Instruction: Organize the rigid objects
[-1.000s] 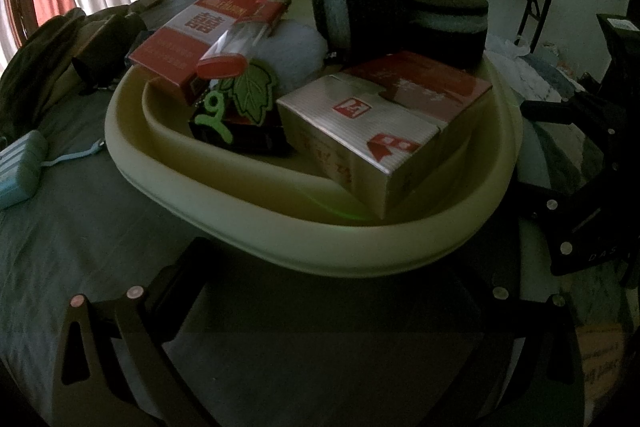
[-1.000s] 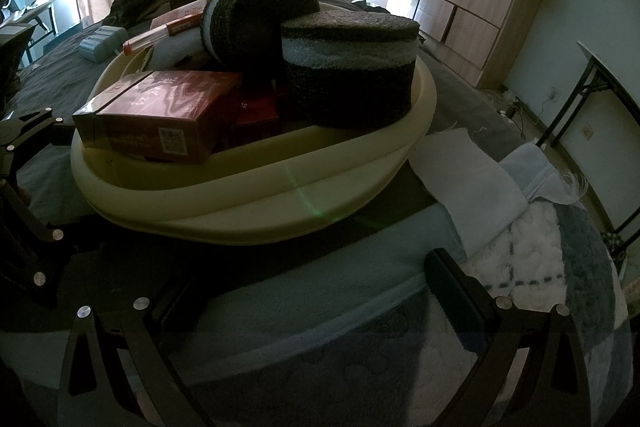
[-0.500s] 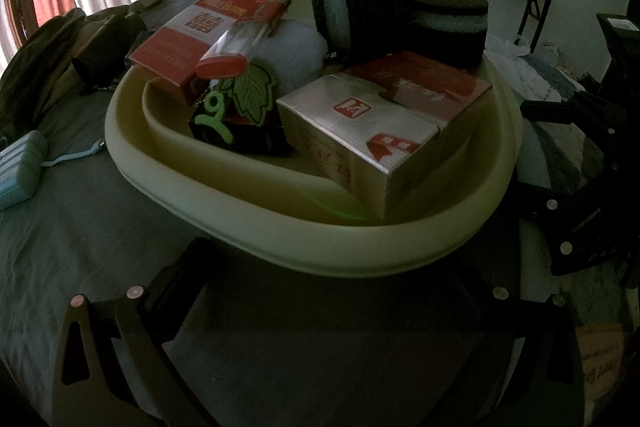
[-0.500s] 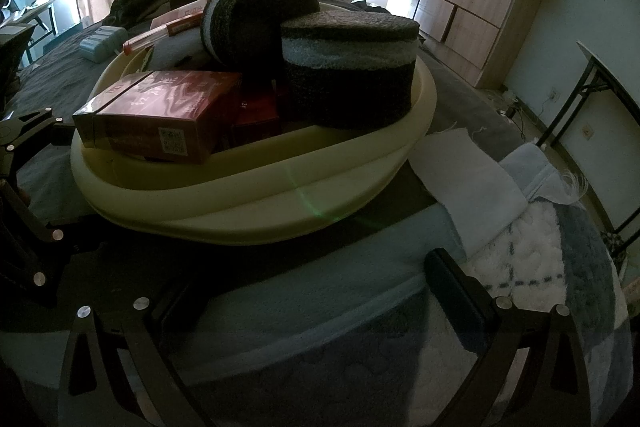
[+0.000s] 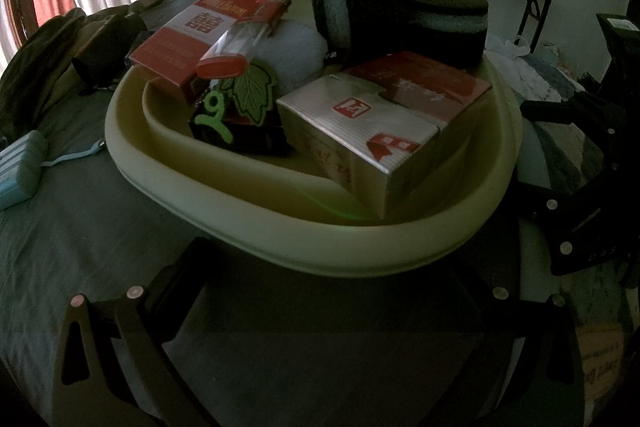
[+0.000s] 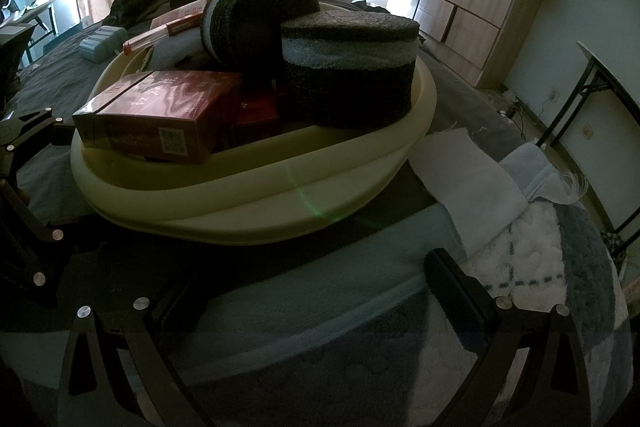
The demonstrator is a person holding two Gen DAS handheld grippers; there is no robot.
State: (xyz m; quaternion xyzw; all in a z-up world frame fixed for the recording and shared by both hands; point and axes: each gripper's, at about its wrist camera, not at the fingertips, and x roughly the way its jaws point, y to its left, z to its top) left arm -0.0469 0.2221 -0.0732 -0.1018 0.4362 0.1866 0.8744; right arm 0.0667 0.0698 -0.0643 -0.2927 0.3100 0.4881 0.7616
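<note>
1. Left wrist view: one cream basin (image 5: 224,171) sits on a bed (image 5: 80,227) with a dark grey sheet, packed with rigid items.
2. Boxes in the basin, counted: two. One silver-and-red box (image 5: 360,135) at the near right, one red-and-white box (image 5: 196,39) leaning at the back left.
3. Round dark foam pads, counted: two. One foam pad on edge (image 5: 352,3) stands upright with a white band; one flat foam pad (image 5: 444,23) lies just right of it, touching.
4. One green leaf tag (image 5: 254,93) and one clear tube with a red cap (image 5: 232,47) lie between the boxes; one white soft lump (image 5: 296,55) sits behind them.
5. One pale blue case (image 5: 20,167) lies on the sheet, left of the basin and apart from it.
6. Left gripper (image 5: 320,311): fingers spread wide, holding nothing, near the basin's front rim.
7. Right wrist view: right gripper (image 6: 312,295) likewise spread wide and empty, tips above the bedding in front of the basin (image 6: 280,187).
8. One white cloth (image 6: 460,171) and one quilted blanket (image 6: 540,247) lie right of the basin.
</note>
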